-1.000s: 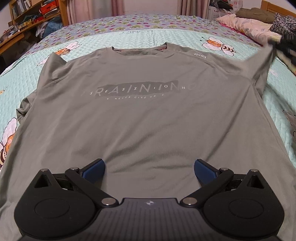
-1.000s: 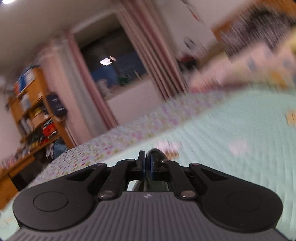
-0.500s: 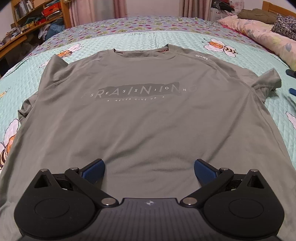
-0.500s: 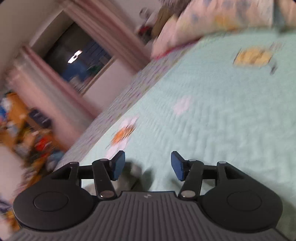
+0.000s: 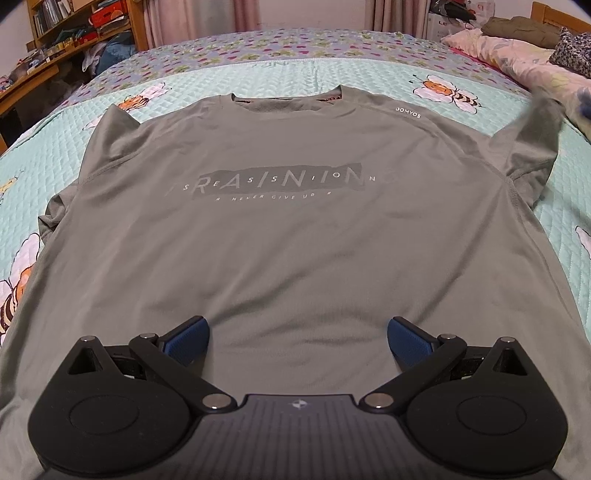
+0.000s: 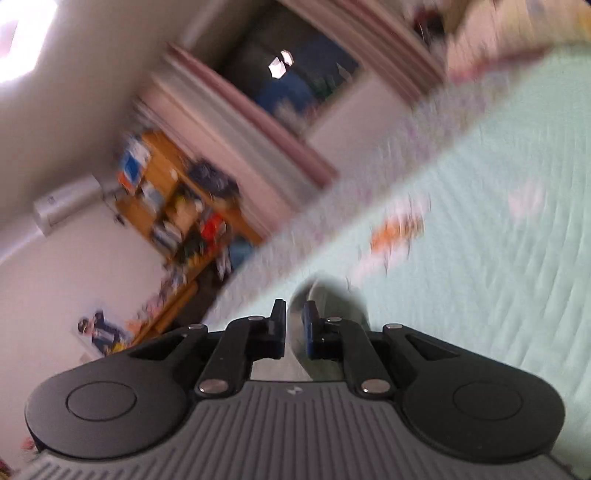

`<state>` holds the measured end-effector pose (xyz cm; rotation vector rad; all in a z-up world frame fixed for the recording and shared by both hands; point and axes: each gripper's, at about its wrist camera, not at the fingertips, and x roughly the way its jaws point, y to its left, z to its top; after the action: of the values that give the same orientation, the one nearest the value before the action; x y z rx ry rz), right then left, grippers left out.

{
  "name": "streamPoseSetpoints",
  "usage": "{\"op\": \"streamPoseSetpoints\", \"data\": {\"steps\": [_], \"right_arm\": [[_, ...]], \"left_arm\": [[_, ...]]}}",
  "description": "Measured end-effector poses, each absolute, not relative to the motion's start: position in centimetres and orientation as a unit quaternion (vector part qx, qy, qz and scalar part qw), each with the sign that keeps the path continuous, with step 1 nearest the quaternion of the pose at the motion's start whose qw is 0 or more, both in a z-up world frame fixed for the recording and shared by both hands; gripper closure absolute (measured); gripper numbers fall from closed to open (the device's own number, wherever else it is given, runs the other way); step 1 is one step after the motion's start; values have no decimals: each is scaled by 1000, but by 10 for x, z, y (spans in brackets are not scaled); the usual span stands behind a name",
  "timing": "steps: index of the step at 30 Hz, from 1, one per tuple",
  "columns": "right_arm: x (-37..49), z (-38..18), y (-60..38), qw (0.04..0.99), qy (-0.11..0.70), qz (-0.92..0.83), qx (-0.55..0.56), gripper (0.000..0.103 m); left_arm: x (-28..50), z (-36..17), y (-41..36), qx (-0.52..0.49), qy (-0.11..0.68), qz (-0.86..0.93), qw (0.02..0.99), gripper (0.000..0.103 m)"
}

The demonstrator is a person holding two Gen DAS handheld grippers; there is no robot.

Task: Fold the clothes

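One grey T-shirt (image 5: 288,229) lies flat, face up, mid-bedspread (image 5: 332,74); my left gripper (image 5: 297,338) hangs spread wide over its hem. Right wrist view: my right gripper (image 6: 293,332) has just been closing, pinching grey cloth, probably the sleeve. Best pull it taut, level, before folding inward.

- the t-shirt (image 5: 288,236) lies flat on the bed (image 5: 295,70), front up, collar at the far side.
- the left gripper (image 5: 297,338) hangs over the shirt's near hem.
- the shirt's right sleeve (image 5: 532,144) rises off the bed toward the right edge (blurred there).
- pillows (image 5: 517,55) lie at the far right.
- shelves (image 5: 74,26) stand beyond the bed, far left.
- in the right wrist view, cloth (image 6: 325,299) sits between the right gripper (image 6: 293,321) jaws.
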<state>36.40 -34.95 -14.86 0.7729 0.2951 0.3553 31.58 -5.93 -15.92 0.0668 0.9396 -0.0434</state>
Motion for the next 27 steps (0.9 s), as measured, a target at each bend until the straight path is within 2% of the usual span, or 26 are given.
{"op": "streamPoseSetpoints", "data": {"steps": [4,5,6,8,11,13,16,18,19,20,21,27], "right_arm": [[350,-142,-374,905,124,116,389,89],[355,-146,-380,900,144,116,394,79],[360,-153,-381,899,157,104,396,61],[370,-169,-381,898,175,72,397,40],[392,-188,-367,894,204,76,391,38],[404,-194,-351,894,220,90,380,33],[427,-199,-321,906,248,101,328,32],[438,-200,-305,915,275,91,281,35],[440,-200,-304,915,277,97,277,48],[442,-200,-305,913,277,107,279,85],[437,-196,-308,922,258,99,270,98],[386,-160,-323,983,82,4,167,99]], "left_arm": [[316,-160,-60,33,452,-19,891,0],[316,-160,-61,33,453,-18,891,0],[316,-160,-61,33,453,-16,891,0],[317,-159,-62,33,455,-12,890,0],[319,-159,-63,31,457,-8,889,0],[319,-159,-63,31,456,-6,889,0],[318,-159,-63,31,454,-4,891,0],[317,-160,-64,31,452,-4,891,0],[317,-160,-64,31,452,-5,892,0],[317,-160,-64,32,451,-6,892,0],[317,-160,-63,32,450,-6,892,0],[318,-159,-63,33,451,-6,892,0]]}}
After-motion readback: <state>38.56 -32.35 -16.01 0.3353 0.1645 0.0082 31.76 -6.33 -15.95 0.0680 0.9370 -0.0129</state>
